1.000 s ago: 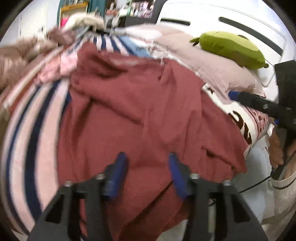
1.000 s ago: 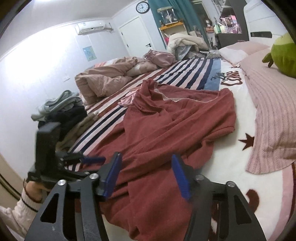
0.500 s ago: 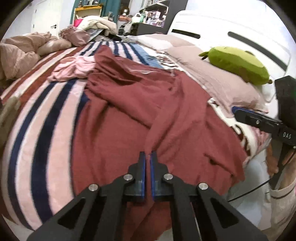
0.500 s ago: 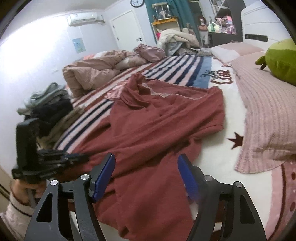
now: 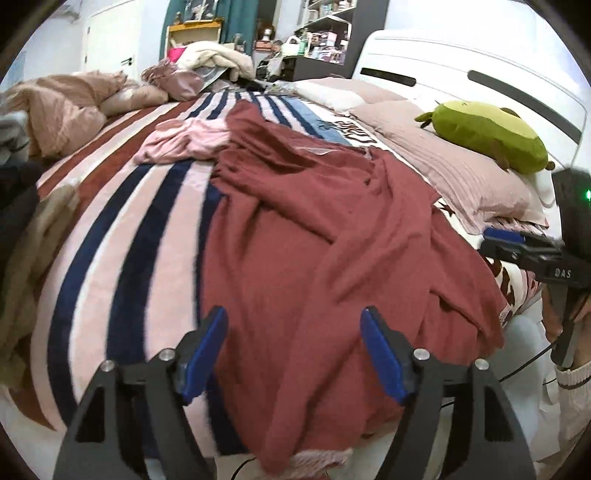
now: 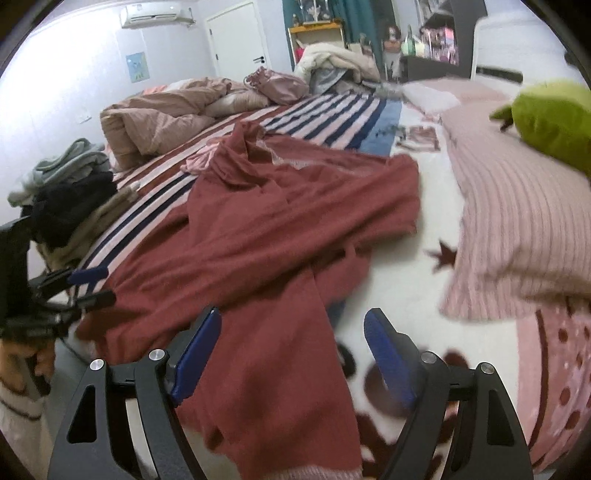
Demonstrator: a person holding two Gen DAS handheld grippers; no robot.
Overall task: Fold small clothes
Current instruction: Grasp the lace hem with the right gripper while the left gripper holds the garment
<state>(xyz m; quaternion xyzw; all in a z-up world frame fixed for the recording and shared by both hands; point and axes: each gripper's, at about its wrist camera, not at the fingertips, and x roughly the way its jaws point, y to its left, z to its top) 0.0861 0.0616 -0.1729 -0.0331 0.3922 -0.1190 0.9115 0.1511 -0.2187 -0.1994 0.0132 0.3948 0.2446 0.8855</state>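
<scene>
Both claws are wide apart and hold nothing. Left gripper [image 5: 293, 347] hangs over the near edge of the bed, with its blue pads spread above the red cloth. Right gripper [image 6: 291, 349] hangs over the same edge, farther toward the pillow side, and its pads are spread too. I think they are open like this so each one can pinch a piece of the hem.

Now from big to small. A bed [image 5: 122, 229] fills the room, with a striped blanket in pink, dark blue and brown-red. At the far end sits a lumpy tan duvet [image 6: 155, 118]. Next to the stripes lies a pink ribbed pillow [image 6: 517, 206], and a green plush toy [image 5: 487, 136] rests on it.

On top of the stripes lies the red top [image 5: 332, 236]. It is the thing to fold. It is spread out but full of wrinkles, and its near hem hangs over the bed edge toward the claws. It has no tidy fold in it yet, so the job looks like it is only starting. A small pink garment [image 5: 184, 140] is bunched up just past it, touching its far end.

A white door [image 6: 236, 37] and an air unit [image 6: 155, 16] are on the back wall.
</scene>
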